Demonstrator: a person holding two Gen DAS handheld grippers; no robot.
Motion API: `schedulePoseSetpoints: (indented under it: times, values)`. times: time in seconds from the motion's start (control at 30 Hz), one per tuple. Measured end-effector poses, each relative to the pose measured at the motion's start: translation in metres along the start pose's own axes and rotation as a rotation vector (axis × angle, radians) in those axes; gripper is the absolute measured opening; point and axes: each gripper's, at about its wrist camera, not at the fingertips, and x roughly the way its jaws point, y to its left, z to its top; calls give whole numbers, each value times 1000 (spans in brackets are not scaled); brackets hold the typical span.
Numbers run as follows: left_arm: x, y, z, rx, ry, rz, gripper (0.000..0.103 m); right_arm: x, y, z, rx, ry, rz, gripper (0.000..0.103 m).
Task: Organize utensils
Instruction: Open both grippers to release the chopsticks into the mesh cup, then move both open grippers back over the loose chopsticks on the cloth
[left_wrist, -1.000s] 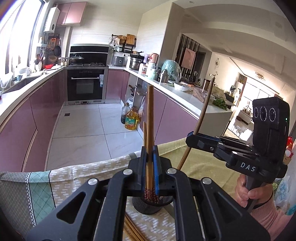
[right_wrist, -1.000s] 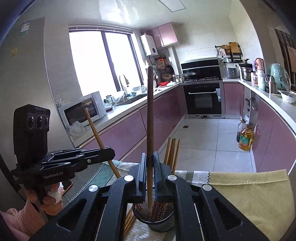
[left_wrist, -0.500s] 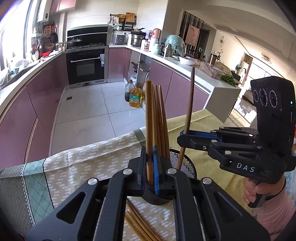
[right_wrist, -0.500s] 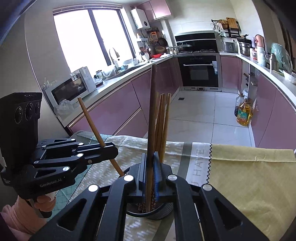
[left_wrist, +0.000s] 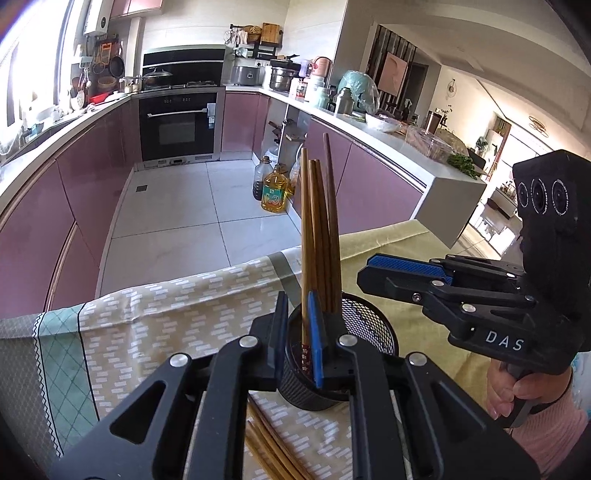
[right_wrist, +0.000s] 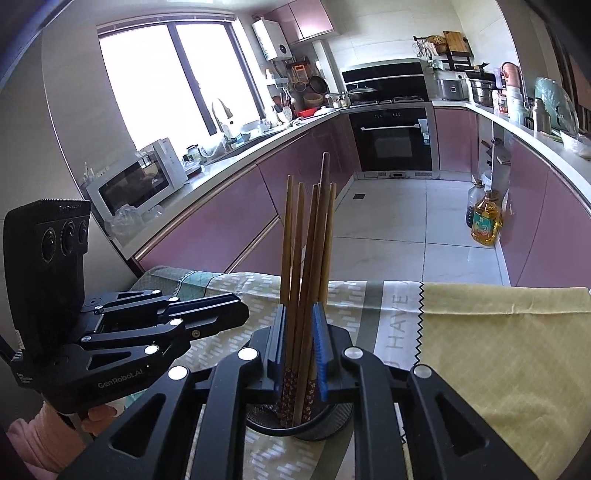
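Observation:
A black mesh holder (left_wrist: 373, 332) stands on the tablecloth with several wooden chopsticks (left_wrist: 321, 236) upright in it. My left gripper (left_wrist: 297, 339) is open just over the holder's near rim; one chopstick stands loose between its fingers. My right gripper (right_wrist: 299, 347) is also open over the holder (right_wrist: 299, 424), with the chopsticks (right_wrist: 306, 258) standing free between its fingers. Each gripper shows in the other's view: the right one (left_wrist: 406, 273) beside the holder, the left one (right_wrist: 207, 317) to the left. More chopsticks (left_wrist: 273, 450) lie on the cloth below the left gripper.
A patterned cloth (left_wrist: 166, 310) and a yellow cloth (right_wrist: 498, 343) cover the table, whose far edge drops to the kitchen floor. Purple cabinets, an oven (left_wrist: 177, 125) and oil bottles (left_wrist: 273, 192) stand well beyond.
Both grippers have lowered their chopsticks into the holder and opened, so both chopsticks now stand among the others. The cameras have tilted down toward the holder.

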Motion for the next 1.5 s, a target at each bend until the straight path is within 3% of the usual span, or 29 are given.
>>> schedulePoseSetpoints:
  times: [0.17, 0.37, 0.43, 0.6, 1.0, 1.23, 1.5]
  values:
    - [-25, 4, -16, -9, -83, 19, 28, -11, 9, -7, -6, -37, 10, 28]
    - [-58, 8, -44, -32, -197, 26, 57, -28, 22, -24, -24, -86, 16, 47]
    - [-65, 8, -54, -36, -218, 49, 75, -33, 27, -30, -31, -98, 21, 50]
    - [-83, 10, -79, -36, -248, 110, 95, -45, 41, -46, -60, -121, 24, 59]
    - [-104, 19, -125, -61, -258, 232, 97, -49, 63, -90, -101, -105, 21, 71]
    - [-104, 21, -143, -41, -198, 278, 97, -31, 68, -117, -102, 4, 40, 71]
    - [-85, 23, -166, -39, -89, 284, 96, 0, 79, -139, -111, 135, 35, 61]
